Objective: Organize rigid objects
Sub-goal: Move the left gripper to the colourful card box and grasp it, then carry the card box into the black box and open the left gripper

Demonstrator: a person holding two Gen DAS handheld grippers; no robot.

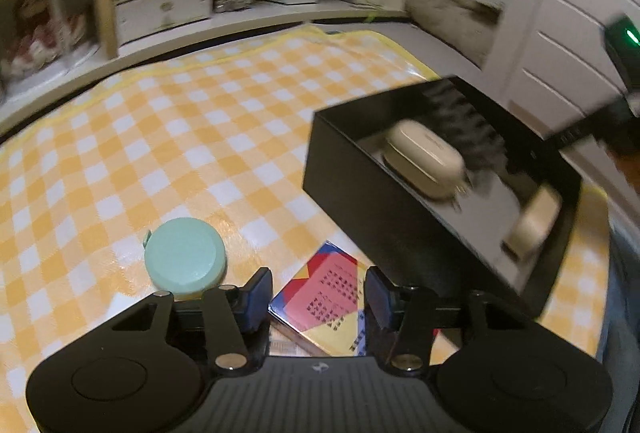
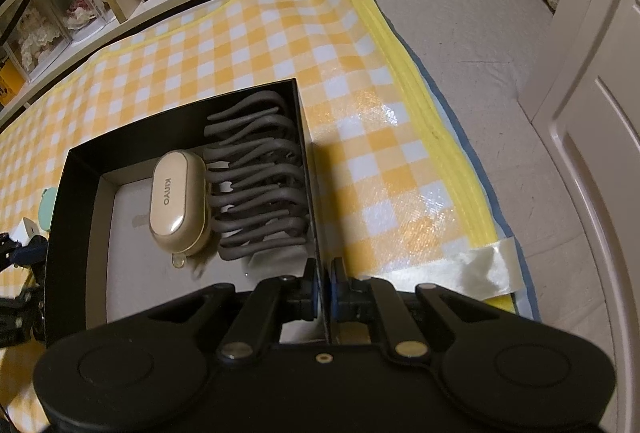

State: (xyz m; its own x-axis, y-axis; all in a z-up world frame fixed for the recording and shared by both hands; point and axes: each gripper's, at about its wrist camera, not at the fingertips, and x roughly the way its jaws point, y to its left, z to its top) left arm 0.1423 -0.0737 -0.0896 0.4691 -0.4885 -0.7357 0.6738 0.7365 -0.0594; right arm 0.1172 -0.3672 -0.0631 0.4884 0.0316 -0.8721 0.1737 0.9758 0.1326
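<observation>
Across the glossy yellow-checked mat, right gripper fingers pinch the rigid black box wall at mid-right, while left gripper, fingers half-wide, straddles the flat colourful card pack at lower centre: square up, clamp its edges, skip the round mint case.

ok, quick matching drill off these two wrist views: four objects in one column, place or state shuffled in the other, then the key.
Objects:
1. beige case
2. mint round container
3. colourful card box
4. black box

Place or state:
A. on the checked cloth, left of the left tongs
B. between the fingers of the left tongs, not pressed
C. inside the black box, beside the grey coiled thing
D. its wall pinched by the right tongs

Pairs: 1-C, 2-A, 3-B, 4-D
</observation>
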